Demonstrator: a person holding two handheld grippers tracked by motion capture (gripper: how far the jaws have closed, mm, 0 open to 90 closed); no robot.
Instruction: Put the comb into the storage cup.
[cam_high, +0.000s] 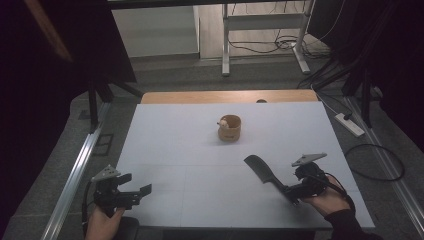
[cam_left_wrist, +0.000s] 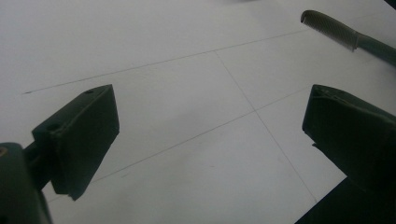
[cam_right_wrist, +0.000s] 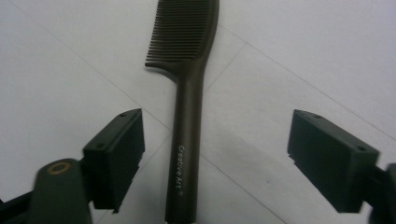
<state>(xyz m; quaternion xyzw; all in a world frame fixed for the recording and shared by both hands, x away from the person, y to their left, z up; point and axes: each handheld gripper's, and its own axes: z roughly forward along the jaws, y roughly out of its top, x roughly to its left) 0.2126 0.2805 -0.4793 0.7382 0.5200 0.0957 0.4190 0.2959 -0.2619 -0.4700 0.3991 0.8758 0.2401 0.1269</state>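
Dark brown comb (cam_right_wrist: 187, 116), fine teeth, long handle lettered "Creative Art"

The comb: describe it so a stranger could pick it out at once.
Start at the white table and go to its near right part, by the right gripper. There the comb lies flat between that gripper's open jaws, handle toward the hand. It is dark, long and toothed, unlike the small round wooden cup standing mid-table.

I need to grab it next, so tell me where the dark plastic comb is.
The dark plastic comb lies on the white table, near-right in the high view, its handle between the right gripper's open fingers, nearer than the wooden cup.
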